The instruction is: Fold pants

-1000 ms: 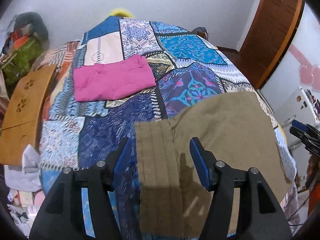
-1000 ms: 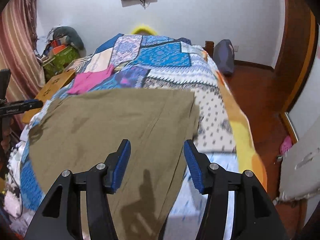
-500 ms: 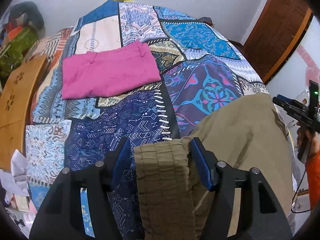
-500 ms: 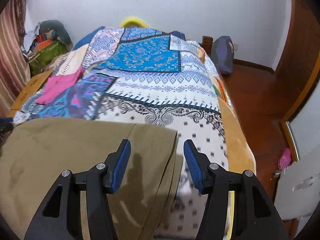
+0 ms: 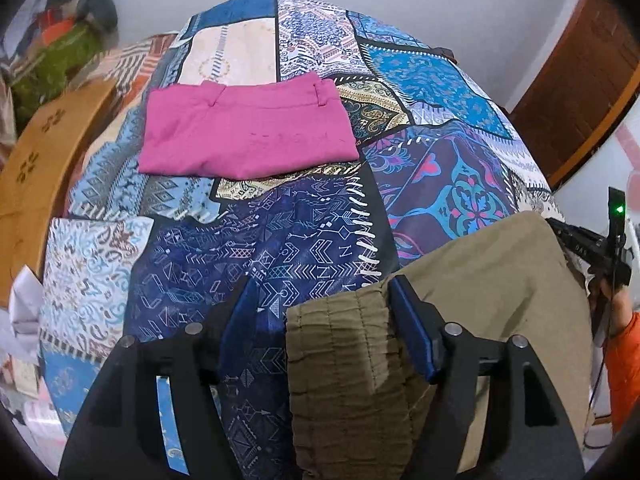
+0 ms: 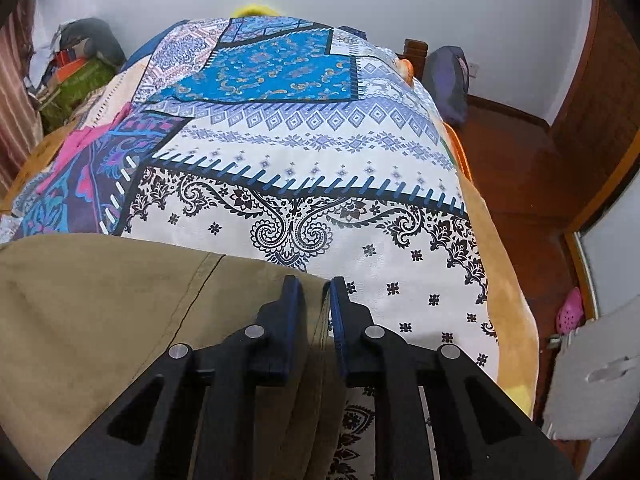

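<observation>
Olive-brown pants (image 5: 492, 280) lie across the near end of a patchwork bedspread (image 5: 304, 248). Their gathered waistband (image 5: 340, 344) sits between the blue pads of my left gripper (image 5: 320, 312), whose jaws stand apart around it without pinching. In the right wrist view the pants (image 6: 112, 300) spread to the left, and my right gripper (image 6: 316, 296) is shut on their hem edge at the near right corner.
Folded pink pants (image 5: 244, 136) lie further up the bed. A wooden board (image 5: 40, 160) and clutter stand at the left of the bed. The other hand-held gripper (image 5: 600, 244) shows at the right. Wooden floor (image 6: 520, 168), a dark bag (image 6: 448, 76) and a door lie to the right.
Both grippers have moved forward and down onto the pants. The right gripper has closed on the hem edge. The waistband has bunched up between the left gripper's open fingers.
</observation>
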Action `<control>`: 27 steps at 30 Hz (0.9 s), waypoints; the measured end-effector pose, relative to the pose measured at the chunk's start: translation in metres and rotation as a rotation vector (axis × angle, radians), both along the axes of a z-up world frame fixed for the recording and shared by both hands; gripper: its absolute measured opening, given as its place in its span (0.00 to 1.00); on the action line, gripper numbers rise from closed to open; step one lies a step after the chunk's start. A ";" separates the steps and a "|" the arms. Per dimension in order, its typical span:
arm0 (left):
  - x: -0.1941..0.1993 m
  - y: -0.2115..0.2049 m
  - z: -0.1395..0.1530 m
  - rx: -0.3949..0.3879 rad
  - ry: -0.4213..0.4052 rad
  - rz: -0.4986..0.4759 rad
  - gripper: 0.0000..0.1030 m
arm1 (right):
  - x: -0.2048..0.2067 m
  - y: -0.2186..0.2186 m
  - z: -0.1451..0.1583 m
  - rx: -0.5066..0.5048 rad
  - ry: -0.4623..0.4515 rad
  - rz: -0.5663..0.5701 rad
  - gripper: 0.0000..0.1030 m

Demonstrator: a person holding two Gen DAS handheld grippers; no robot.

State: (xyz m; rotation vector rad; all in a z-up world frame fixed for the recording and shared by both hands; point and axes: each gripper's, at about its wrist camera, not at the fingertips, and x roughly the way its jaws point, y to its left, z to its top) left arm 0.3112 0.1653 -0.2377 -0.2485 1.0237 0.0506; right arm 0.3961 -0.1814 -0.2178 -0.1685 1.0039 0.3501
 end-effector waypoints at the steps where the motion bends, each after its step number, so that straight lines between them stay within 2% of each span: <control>1: 0.000 0.000 0.001 -0.001 0.002 0.001 0.68 | 0.001 0.001 0.002 -0.008 0.004 -0.001 0.12; 3: -0.002 -0.003 0.006 0.007 0.004 -0.004 0.67 | 0.004 0.002 0.006 -0.015 0.020 -0.012 0.16; 6: -0.012 -0.011 0.022 0.072 -0.018 -0.029 0.67 | 0.001 0.000 0.017 -0.012 0.021 -0.022 0.16; 10: -0.033 -0.017 0.049 0.136 -0.070 -0.061 0.67 | -0.015 -0.003 0.045 0.040 -0.004 -0.017 0.19; 18: -0.083 -0.023 0.100 0.126 -0.163 -0.072 0.67 | -0.077 0.010 0.120 0.093 -0.157 0.062 0.22; 19: -0.090 -0.025 0.106 0.123 -0.173 -0.075 0.69 | -0.087 0.013 0.129 0.106 -0.177 0.073 0.23; 20: -0.095 -0.027 0.110 0.121 -0.183 -0.076 0.75 | -0.096 0.014 0.138 0.121 -0.193 0.084 0.24; 22: -0.110 -0.030 0.119 0.122 -0.215 -0.069 0.80 | -0.116 0.017 0.152 0.156 -0.226 0.103 0.29; 27: -0.145 -0.041 0.127 0.100 -0.233 -0.098 0.80 | -0.163 0.030 0.166 0.205 -0.272 0.150 0.33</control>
